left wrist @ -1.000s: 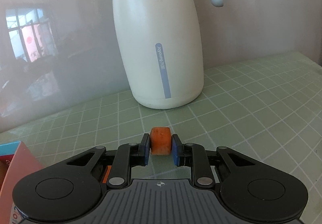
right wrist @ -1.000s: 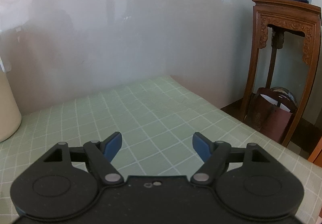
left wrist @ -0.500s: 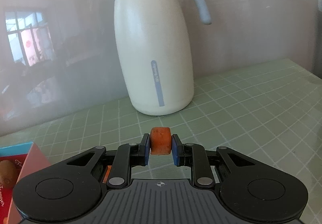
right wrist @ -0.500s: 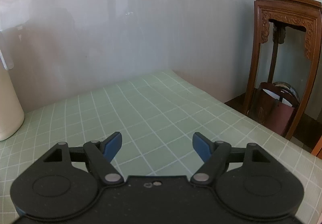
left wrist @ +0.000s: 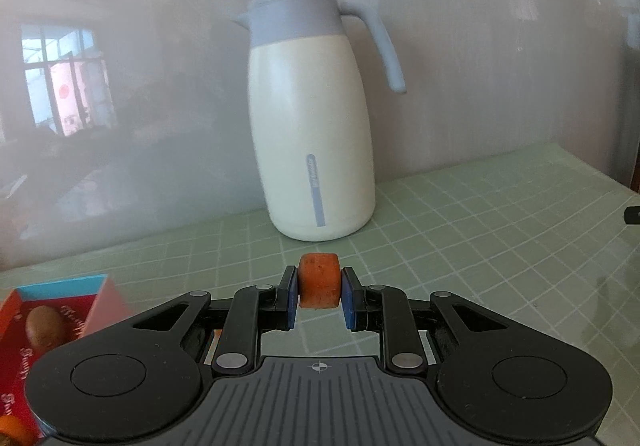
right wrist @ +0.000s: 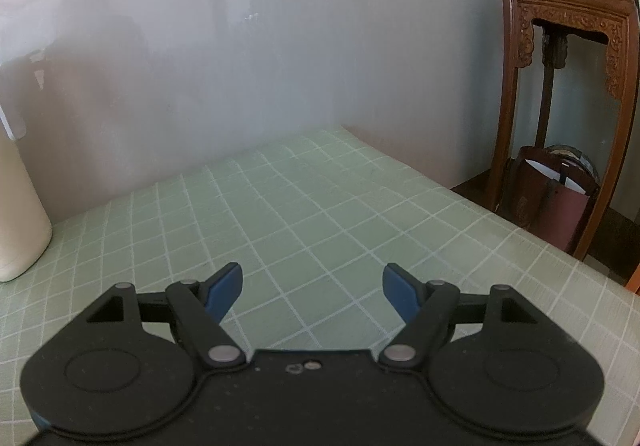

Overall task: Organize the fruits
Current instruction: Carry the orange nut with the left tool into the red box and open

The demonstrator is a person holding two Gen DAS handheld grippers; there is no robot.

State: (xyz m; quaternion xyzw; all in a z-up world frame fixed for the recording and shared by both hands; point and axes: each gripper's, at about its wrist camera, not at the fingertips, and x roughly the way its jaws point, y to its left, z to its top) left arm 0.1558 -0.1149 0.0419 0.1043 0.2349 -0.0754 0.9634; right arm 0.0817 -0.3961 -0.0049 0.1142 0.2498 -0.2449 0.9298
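Left gripper [left wrist: 319, 296]: my 2 blue pads pinch an orange chunk [left wrist: 319, 280] from both sides; it is clear of the mat.
Chunk: blunt, speckled orange; only its front end shows, and I cannot tell which fruit it is.
Right gripper [right wrist: 312, 288]: my pads stand spread with only bare mat between them.
Box [left wrist: 60, 322]: red inside with a blue rim, at my left view's lower left; my gripper body hides its near part and the frame edge cuts its left side.
In the box: 1 brown oval fruit [left wrist: 45, 326], partly behind the gripper; a sliver of something orange [left wrist: 14, 430] at the bottom corner, too cut off to name.
Box lettering: pale script, unreadable.
Jug [left wrist: 310, 113]: cream with a grey lid and handle, upright on the mat just beyond the chunk; its label strip is too small to read. In my right view only its edge shows at far left.
Mat [right wrist: 320, 205]: pale green grid.
Wall: glossy, with a blurred window reflection.
Stand [right wrist: 564, 97]: carved wood, beyond the mat's right edge; the pot on top is cropped.
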